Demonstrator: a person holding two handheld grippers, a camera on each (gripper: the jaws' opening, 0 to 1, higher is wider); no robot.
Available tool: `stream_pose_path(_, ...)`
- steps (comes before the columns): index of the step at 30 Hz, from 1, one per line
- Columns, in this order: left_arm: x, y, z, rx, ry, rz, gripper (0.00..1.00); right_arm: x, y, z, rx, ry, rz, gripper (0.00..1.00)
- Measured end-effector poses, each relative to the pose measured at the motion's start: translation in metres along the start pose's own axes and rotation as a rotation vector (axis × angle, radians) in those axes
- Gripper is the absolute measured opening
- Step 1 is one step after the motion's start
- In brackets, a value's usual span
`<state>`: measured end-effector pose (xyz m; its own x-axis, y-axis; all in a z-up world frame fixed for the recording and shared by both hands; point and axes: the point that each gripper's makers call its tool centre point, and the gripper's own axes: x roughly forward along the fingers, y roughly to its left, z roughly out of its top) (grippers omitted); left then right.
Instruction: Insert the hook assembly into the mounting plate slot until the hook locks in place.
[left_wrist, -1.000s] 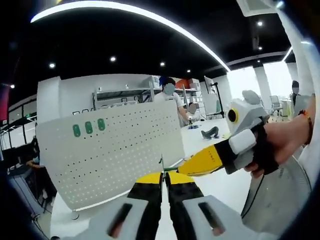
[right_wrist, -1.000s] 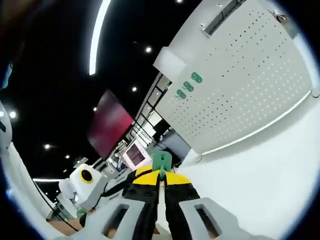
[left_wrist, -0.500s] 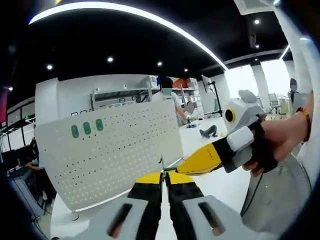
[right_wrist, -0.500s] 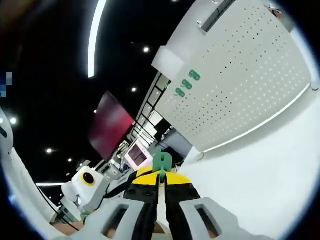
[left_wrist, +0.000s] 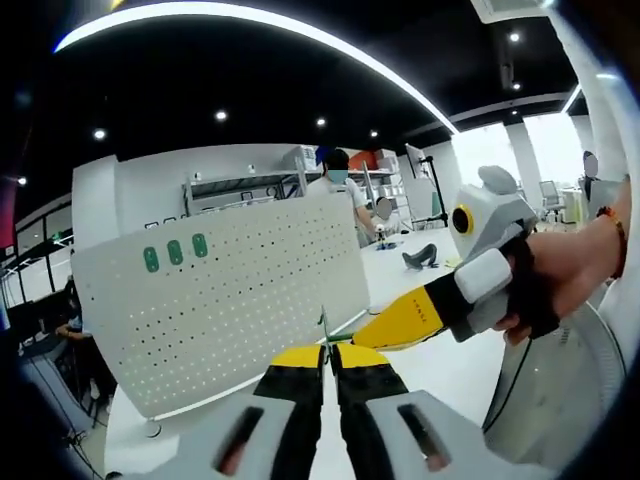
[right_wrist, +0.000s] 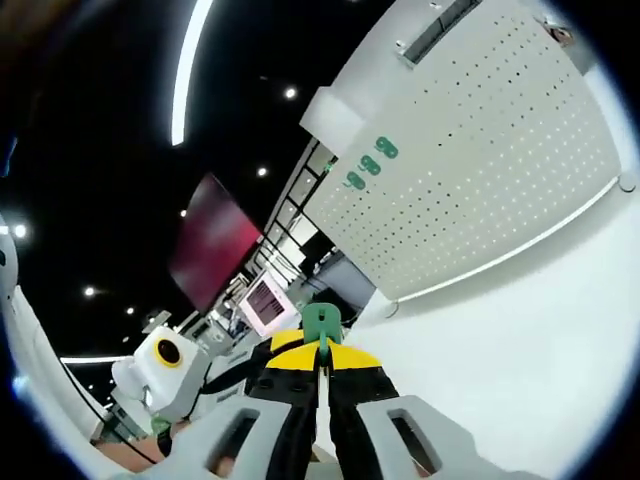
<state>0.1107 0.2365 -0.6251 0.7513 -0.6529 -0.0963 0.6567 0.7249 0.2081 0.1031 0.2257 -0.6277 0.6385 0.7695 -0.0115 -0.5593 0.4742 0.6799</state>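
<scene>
The white perforated mounting plate (left_wrist: 220, 300) stands upright on a white table, with three green hooks (left_wrist: 175, 252) near its upper left. My left gripper (left_wrist: 327, 350) is shut, and a thin sliver of the hook assembly (left_wrist: 323, 326) sticks up between its jaws, short of the plate. The right gripper's yellow tip (left_wrist: 400, 320) comes in from the right and meets it there, held by a hand (left_wrist: 570, 280). In the right gripper view, my right gripper (right_wrist: 321, 352) is shut on the green hook piece (right_wrist: 320, 322). The plate (right_wrist: 480, 170) lies up and to the right, apart from it.
The white tabletop (right_wrist: 520, 350) stretches below the plate. A round fan guard (left_wrist: 560, 400) sits at the lower right. Two people (left_wrist: 338, 185) stand behind the plate beside shelving. A dark red screen (right_wrist: 205, 250) hangs in the background.
Both views have drifted only slightly. The two grippers keep their hold and stay the same distance from the plate.
</scene>
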Motion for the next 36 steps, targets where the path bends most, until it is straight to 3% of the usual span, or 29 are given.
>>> stream_pose_path(5,-0.003,0.001,0.002,-0.05,-0.019,-0.014,0.03,-0.001,-0.002,0.0,-0.029,0.005,-0.02,0.01)
stream_pose_path(17,-0.015,0.007,-0.004,-0.099,-0.023,0.017,0.15,0.001,-0.003,-0.001,-0.128,0.039,-0.056,0.01)
stream_pose_path(27,-0.027,0.011,-0.002,-0.123,-0.049,0.036,0.21,0.005,-0.009,0.014,-0.226,0.04,-0.109,0.01)
stream_pose_path(36,-0.033,0.005,-0.002,-0.132,-0.035,-0.018,0.3,0.013,-0.015,0.033,-0.283,0.003,-0.153,0.01)
